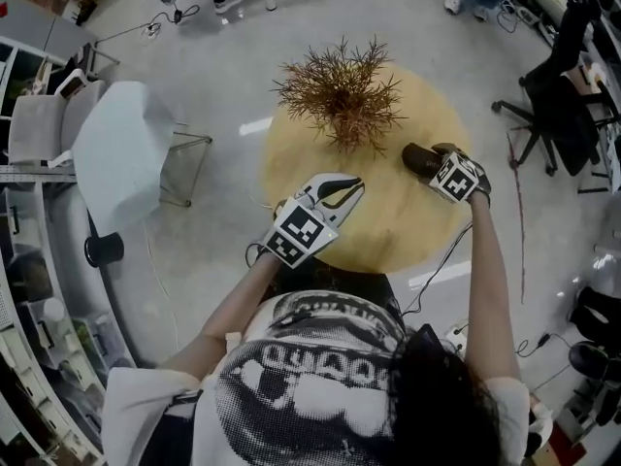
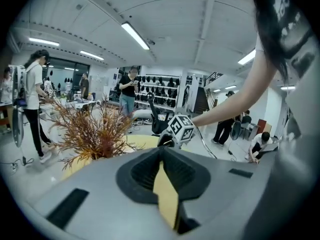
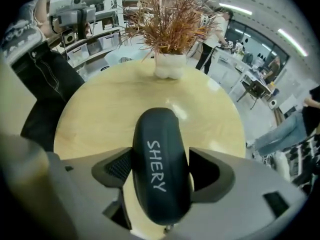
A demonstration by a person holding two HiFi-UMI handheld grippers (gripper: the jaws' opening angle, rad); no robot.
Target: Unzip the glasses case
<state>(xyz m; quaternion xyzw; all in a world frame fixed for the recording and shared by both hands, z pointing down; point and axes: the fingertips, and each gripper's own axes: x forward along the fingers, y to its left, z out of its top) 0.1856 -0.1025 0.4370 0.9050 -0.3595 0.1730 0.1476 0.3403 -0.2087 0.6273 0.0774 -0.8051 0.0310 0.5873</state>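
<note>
Glasses case (image 3: 160,159) lies on the worktop (image 1: 408,231) toward 3 o'clock; right gripper (image 3: 161,168) straddles it, jaws spread, probably to steady it; left gripper (image 1: 344,190) waits at 7 o'clock, jaws together, empty

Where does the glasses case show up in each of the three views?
Head view: glasses case at the round table's right edge.
Left gripper view: cannot be made out.
Right gripper view: low centre, between the open jaws.
Shared landmark: the dried plant, in all three views.
</note>
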